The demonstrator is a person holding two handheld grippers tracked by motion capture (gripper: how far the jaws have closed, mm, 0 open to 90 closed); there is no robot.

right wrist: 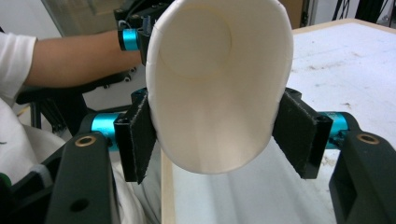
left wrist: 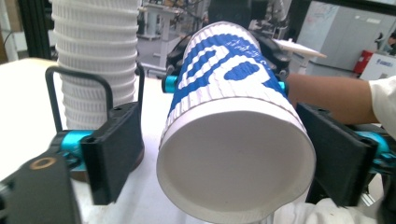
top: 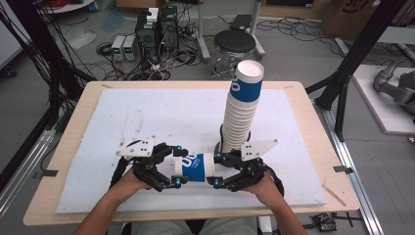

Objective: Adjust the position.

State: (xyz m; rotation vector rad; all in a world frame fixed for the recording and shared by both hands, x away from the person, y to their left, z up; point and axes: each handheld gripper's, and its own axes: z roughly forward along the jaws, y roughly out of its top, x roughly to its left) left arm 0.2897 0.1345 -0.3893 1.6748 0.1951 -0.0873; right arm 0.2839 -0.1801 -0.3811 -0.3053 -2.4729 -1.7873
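Note:
A blue-and-white paper cup (top: 195, 166) lies level in the air near the table's front edge, between my two grippers. My right gripper (top: 216, 169) is shut on its open end, and its pads squeeze the rim of the cup (right wrist: 217, 93) into an oval. My left gripper (top: 178, 165) stands open around the cup's closed base. In the left gripper view a gap shows between the left pad (left wrist: 116, 149) and the cup (left wrist: 233, 140). A tall, slightly leaning stack of cups (top: 242, 112) stands just behind the right gripper. The same stack (left wrist: 93, 70) rises beyond my left jaw.
A white foam sheet (top: 161, 117) covers the wooden table (top: 73, 147). Beyond the far edge stand a black stool (top: 235, 43), computer boxes (top: 156, 29) and loose cables on the floor. Black frame posts (top: 342, 93) rise at the table's right.

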